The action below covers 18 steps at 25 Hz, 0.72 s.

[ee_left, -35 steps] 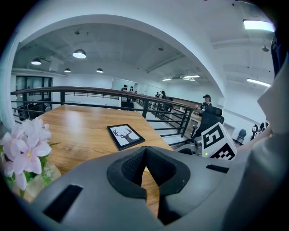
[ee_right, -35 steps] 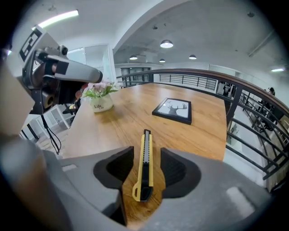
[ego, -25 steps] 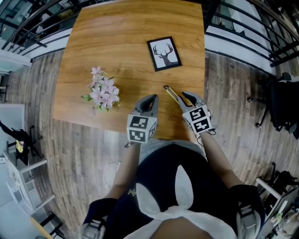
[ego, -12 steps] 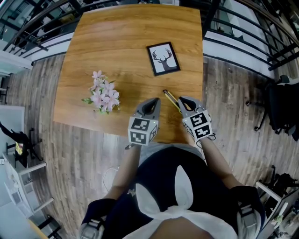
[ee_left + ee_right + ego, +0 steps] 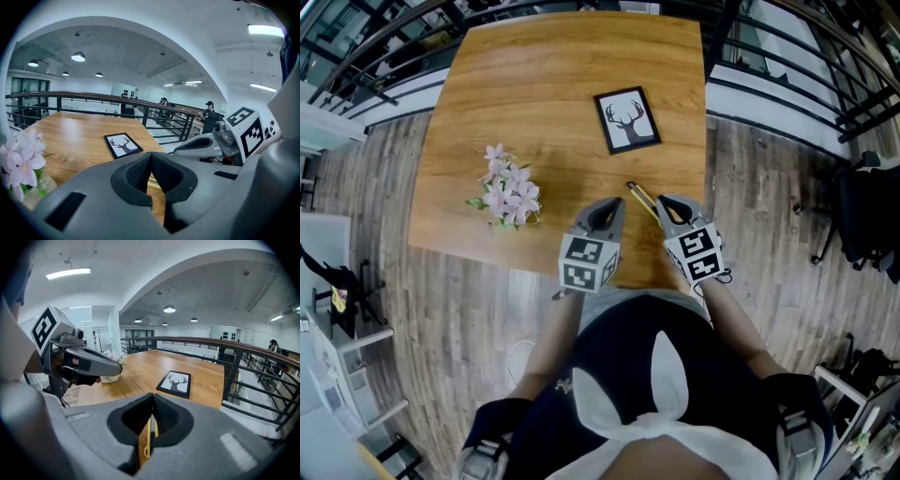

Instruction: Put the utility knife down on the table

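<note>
Utility knife (image 5: 641, 197) lies on table (image 5: 544, 84) near deer picture (image 5: 627, 119); flowers (image 5: 508, 187) well left of the picture. Right gripper (image 5: 667, 205) and left gripper (image 5: 607, 206) have jaws pressed together, empty.

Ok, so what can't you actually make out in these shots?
- Utility knife: blade out or in, too small in head view; in right gripper view the jaws hide its far end.
- Flower pot: right gripper view, mostly behind the left gripper; label too small.
</note>
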Available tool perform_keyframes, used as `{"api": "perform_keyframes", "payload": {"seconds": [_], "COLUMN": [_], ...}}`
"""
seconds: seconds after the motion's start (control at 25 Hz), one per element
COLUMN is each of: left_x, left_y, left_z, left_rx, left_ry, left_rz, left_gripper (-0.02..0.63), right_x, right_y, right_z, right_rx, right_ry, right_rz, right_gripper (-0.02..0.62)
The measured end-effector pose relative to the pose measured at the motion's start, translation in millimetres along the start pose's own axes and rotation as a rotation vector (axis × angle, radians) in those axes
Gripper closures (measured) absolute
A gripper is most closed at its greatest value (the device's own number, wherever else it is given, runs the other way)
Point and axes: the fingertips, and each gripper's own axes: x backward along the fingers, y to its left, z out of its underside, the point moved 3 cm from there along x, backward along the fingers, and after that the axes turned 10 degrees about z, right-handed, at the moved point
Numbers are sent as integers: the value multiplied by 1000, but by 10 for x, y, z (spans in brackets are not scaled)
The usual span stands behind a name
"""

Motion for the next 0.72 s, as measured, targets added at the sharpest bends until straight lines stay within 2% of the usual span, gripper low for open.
{"api": "perform_keyframes", "payload": {"seconds": [0.72], "left_x": [31], "left_y": [12], "left_z": [78], "left_rx": [15], "left_ry": [-5], "left_rz": [-5], "left_gripper": [589], "right_x": [-5], "right_y": [41], "right_z": [87], "right_rx": [3], "right_ry": [25], "right_rz": [22], "right_gripper": [598]}}
